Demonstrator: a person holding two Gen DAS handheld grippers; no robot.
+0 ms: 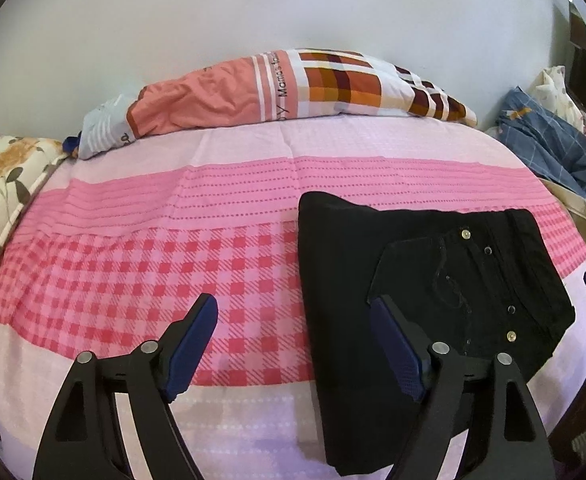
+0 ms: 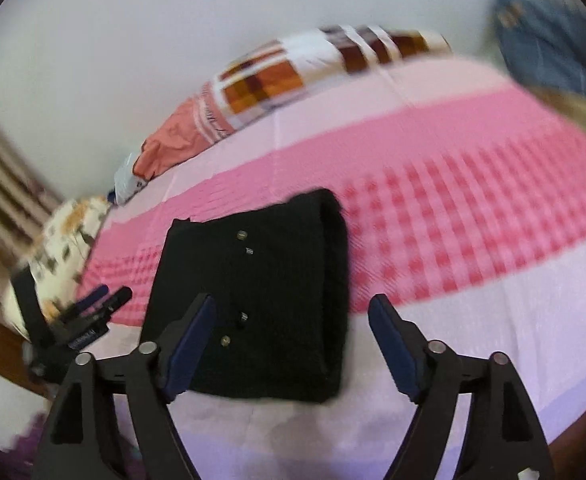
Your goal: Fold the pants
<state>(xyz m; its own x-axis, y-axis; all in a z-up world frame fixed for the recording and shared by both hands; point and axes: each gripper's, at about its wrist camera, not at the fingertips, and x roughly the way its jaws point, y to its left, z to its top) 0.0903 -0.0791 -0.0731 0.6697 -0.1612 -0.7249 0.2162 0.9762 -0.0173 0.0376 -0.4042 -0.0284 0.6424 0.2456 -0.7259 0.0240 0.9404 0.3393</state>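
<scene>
Nearest the lens, the left tongs stand wide apart and hold nothing, their blue pads hovering over the checked bedspread; the right-hand finger overlaps the near edge of the pants in the left wrist view, though whether it touches the cloth cannot be told. The right tongs are likewise spread and empty, poised just above the same garment, with the left tool visible off to one side near the bed's edge.

The pants lie on the bed as a compact black rectangle, waistband and metal buttons facing up, a folded layer tucked along one side. Beyond them a patterned pillow rests against the wall, with a floral cushion and blue bedding at the bed's margins.

By the look of it the folding is essentially finished, both tools released. What remains, if anything, is a light smoothing press or simply backing away without snagging the top layer. The right wrist view is blurred.
</scene>
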